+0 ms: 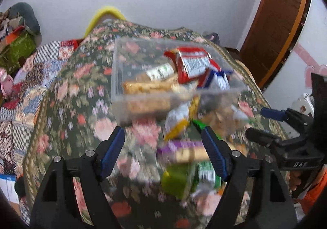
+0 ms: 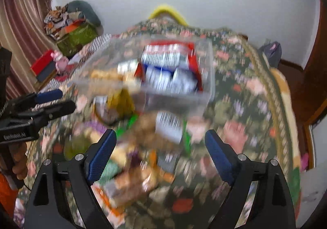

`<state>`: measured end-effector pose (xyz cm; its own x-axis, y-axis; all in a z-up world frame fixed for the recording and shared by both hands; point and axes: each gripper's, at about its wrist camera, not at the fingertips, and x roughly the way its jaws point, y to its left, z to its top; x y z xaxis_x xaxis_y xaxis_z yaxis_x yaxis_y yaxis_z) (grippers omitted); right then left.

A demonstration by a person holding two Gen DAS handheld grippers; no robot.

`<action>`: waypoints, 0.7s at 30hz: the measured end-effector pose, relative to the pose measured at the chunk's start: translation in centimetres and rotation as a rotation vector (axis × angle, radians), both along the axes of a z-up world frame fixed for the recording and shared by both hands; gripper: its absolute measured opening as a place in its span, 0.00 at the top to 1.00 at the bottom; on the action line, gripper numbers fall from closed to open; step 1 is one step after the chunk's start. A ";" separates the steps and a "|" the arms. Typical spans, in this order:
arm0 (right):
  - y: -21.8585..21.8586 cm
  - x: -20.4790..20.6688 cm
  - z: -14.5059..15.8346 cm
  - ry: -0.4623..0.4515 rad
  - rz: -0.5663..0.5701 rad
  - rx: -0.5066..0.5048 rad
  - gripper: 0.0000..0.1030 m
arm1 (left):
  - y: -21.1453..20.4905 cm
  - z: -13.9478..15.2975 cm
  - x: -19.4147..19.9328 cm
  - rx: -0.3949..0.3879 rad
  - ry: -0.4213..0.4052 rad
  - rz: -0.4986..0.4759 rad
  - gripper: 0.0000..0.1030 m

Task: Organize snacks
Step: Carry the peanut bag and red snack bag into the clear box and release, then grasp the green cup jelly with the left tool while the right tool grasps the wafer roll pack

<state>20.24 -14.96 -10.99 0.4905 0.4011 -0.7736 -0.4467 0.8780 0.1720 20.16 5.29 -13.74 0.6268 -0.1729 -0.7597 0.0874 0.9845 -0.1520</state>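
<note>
A clear plastic bin (image 1: pixel 122 104) (image 2: pixel 208 77) stands on the floral tablecloth (image 1: pixel 81 94) (image 2: pixel 241 106). It holds a red packet (image 1: pixel 190 63) (image 2: pixel 163 49), blue-and-white packets (image 1: pixel 216 79) (image 2: pixel 169 79) and biscuit packs (image 1: pixel 147 87). Loose snacks lie in front of it: a yellow-and-white packet (image 1: pixel 177 120), a purple bar (image 1: pixel 181 149), a green packet (image 1: pixel 184 179) and a barcode packet (image 2: pixel 169 126). My left gripper (image 1: pixel 163 149) is open and empty above the loose snacks. My right gripper (image 2: pixel 161 153) is open and empty above the pile. Both views are blurred.
A yellow chair back (image 1: pixel 106 14) (image 2: pixel 169 11) rises behind the table. Patterned bedding (image 1: pixel 24 89) and a green box (image 1: pixel 18 49) (image 2: pixel 77 36) lie to the left. A brown door (image 1: pixel 282 20) stands at the right.
</note>
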 end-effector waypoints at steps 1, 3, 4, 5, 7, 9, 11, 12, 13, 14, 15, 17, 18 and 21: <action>0.1 -0.4 -0.6 0.017 0.007 0.002 0.16 | -0.2 -0.3 -0.3 0.001 0.005 -0.007 0.25; 0.6 -1.3 -1.8 0.040 0.024 -0.009 0.16 | -0.6 -1.1 -1.2 0.013 0.017 -0.032 0.25; 0.8 -1.6 -2.4 0.050 0.030 -0.017 0.16 | -0.9 -1.6 -1.5 0.021 0.026 -0.042 0.25; 1.1 -1.8 -3.0 0.065 0.040 -0.031 0.16 | -1.1 -2.0 -1.8 0.023 0.034 -0.049 0.25; 1.5 -2.2 -4.0 0.089 0.055 -0.057 0.16 | -1.3 -2.8 -2.0 0.016 0.057 -0.051 0.25; 1.3 -2.3 -4.7 0.100 0.065 -0.075 0.16 | -1.3 -3.7 -1.9 0.004 0.080 -0.045 0.25; 0.6 -2.2 -5.0 0.109 0.056 -0.087 0.16 | -1.3 -4.7 -1.9 -0.010 0.100 -0.032 0.25; 0.0 -2.2 -5.2 0.112 0.049 -0.089 0.16 | -1.3 -4.9 -1.8 -0.012 0.105 -0.029 0.25; -0.6 -2.1 -5.2 0.116 0.040 -0.085 0.16 | -1.3 -5.3 -1.8 -0.013 0.108 -0.025 0.25; -1.3 -2.0 -5.3 0.121 0.029 -0.084 0.17 | -1.5 -5.6 -1.9 -0.012 0.108 -0.022 0.26; -2.0 -2.0 -5.4 0.126 0.019 -0.083 0.17 | -1.5 -5.7 -2.0 -0.013 0.105 -0.020 0.29; -3.2 -2.2 -5.6 0.132 -0.009 -0.082 0.18 | -1.7 -5.9 -2.2 -0.021 0.096 -0.021 0.37; -3.7 -2.2 -5.7 0.137 -0.022 -0.080 0.18 | -1.7 -5.9 -2.2 -0.027 0.092 -0.024 0.43; -5.0 -2.1 -5.5 0.159 -0.061 -0.049 0.20 | -1.8 -5.9 -2.5 -0.057 0.084 -0.037 0.55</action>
<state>18.10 -19.91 -16.51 0.3827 0.3342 -0.8613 -0.3632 0.9116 0.1924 17.62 3.45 -19.60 0.5535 -0.2389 -0.7979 0.1080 0.9705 -0.2157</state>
